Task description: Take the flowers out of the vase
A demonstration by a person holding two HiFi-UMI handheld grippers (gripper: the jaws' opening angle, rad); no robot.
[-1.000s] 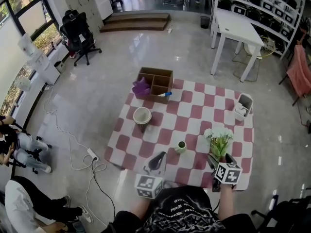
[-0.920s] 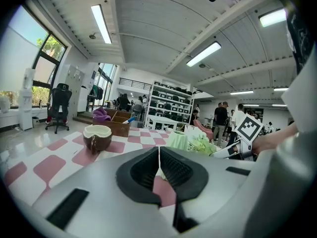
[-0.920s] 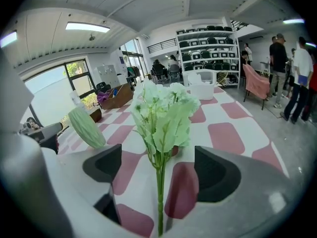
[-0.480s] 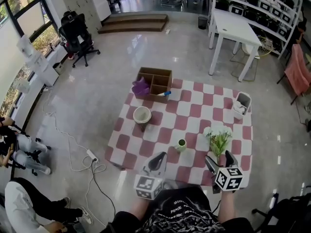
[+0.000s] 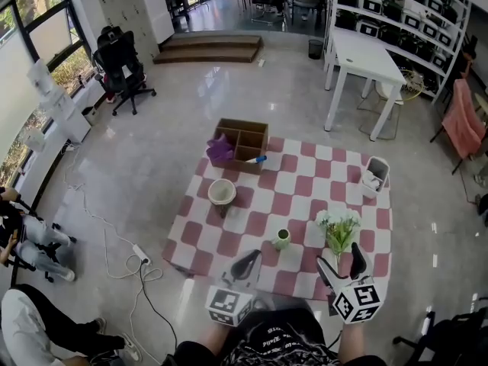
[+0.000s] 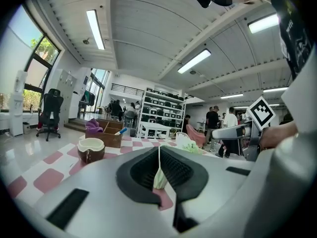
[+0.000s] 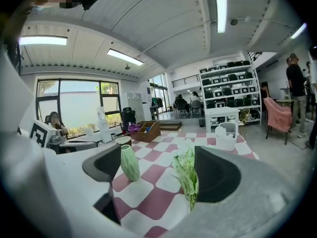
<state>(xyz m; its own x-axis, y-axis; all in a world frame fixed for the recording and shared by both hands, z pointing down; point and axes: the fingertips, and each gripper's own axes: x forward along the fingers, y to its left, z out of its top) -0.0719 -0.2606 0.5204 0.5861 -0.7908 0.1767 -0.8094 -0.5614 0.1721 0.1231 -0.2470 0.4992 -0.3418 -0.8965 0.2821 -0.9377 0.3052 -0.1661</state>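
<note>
The small pale green vase (image 5: 281,239) stands empty on the pink-and-white checked cloth (image 5: 259,223). The white flowers with green stems (image 5: 339,231) rest on the cloth to its right, blooms away from me. My right gripper (image 5: 343,268) hovers just behind the stem ends. It is open with nothing between its pads, and its jaws have just been opening. In the right gripper view the vase (image 7: 130,163) shows by the left jaw and the flowers (image 7: 187,171) by the right jaw. My left gripper (image 5: 245,264) is shut and empty near the cloth's front edge, left of the vase.
A compartmented wooden box (image 5: 242,141) with a purple object (image 5: 219,148) sits at the far edge. A coconut-shell bowl (image 5: 223,192) stands at mid left and a white basket (image 5: 375,175) at far right. A cable and power strip (image 5: 139,252) lie on the floor; people sit at left.
My right gripper has risen and drawn back toward me, away from the flowers, which stay on the cloth. My left gripper has lifted a little.
</note>
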